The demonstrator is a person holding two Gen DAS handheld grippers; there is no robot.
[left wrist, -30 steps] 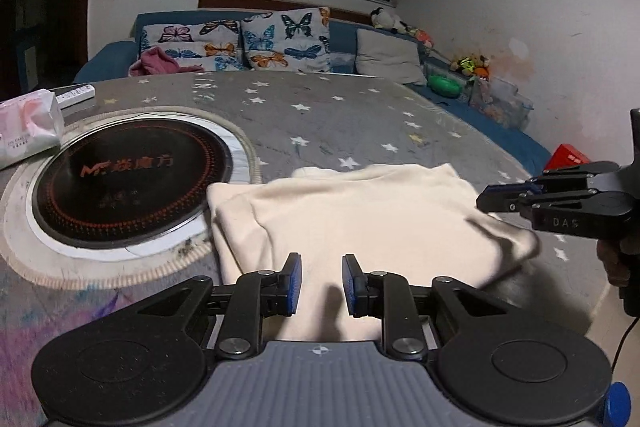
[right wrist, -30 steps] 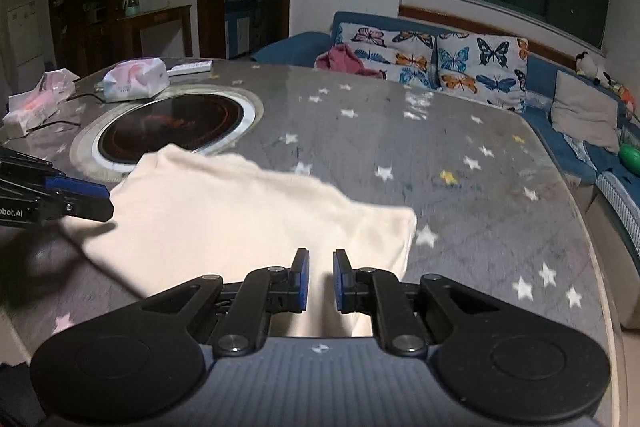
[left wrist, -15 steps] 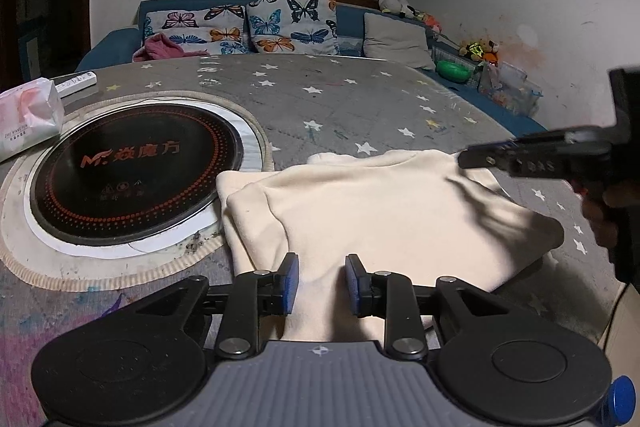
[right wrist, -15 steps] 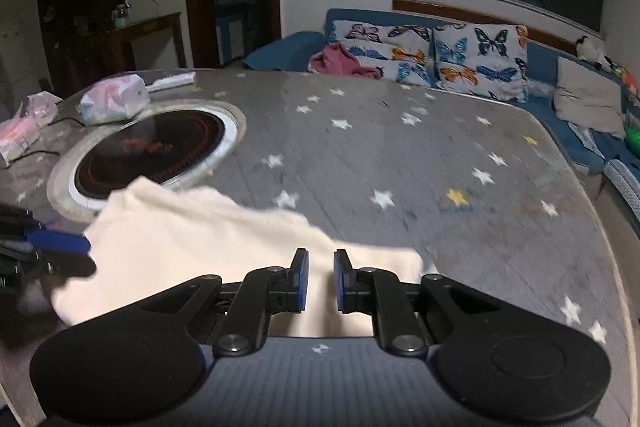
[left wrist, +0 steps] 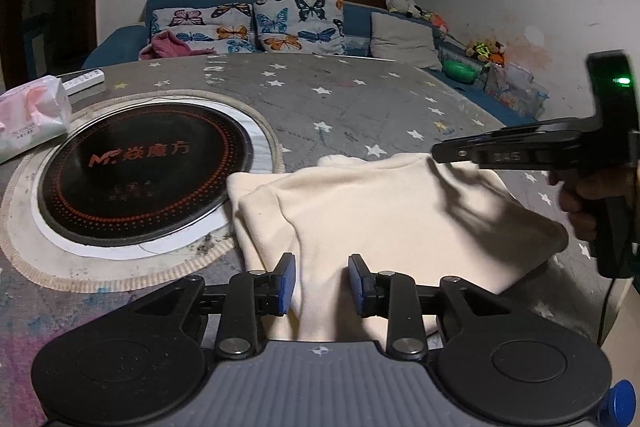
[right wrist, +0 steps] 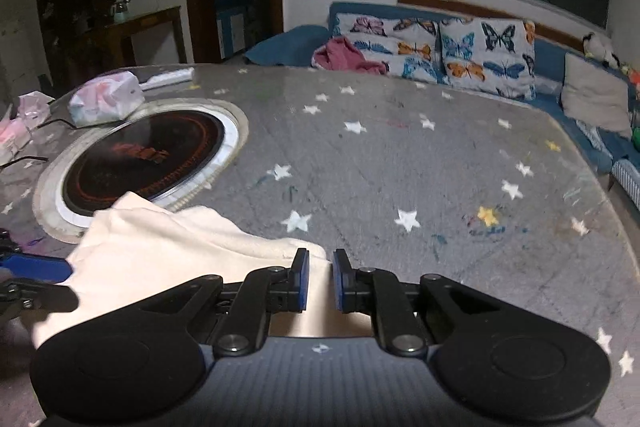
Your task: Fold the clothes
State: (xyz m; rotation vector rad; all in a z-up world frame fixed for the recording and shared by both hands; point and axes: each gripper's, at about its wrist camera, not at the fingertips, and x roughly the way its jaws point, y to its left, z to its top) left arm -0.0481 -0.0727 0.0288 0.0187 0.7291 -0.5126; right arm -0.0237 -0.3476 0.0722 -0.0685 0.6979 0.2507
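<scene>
A cream garment (left wrist: 392, 211), folded into a rough rectangle, lies on the grey star-print table near its front edge. My left gripper (left wrist: 322, 283) is open and empty just above the garment's near edge. My right gripper (right wrist: 320, 279) is open a little and empty over the garment's far right corner (right wrist: 172, 251). It shows from the side in the left wrist view (left wrist: 520, 151), above the garment's right part. The left gripper's blue fingertip (right wrist: 36, 267) shows at the left edge of the right wrist view.
A black round induction cooktop (left wrist: 140, 171) in a white ring sits in the table left of the garment. Tissue packs (left wrist: 28, 115) and a white remote (left wrist: 82, 81) lie at the far left. A blue sofa with butterfly cushions (left wrist: 296, 23) stands behind the table.
The right gripper has risen and moved toward the garment's far edge. The left gripper has drawn slightly closer to the garment. The garment lies as before.
</scene>
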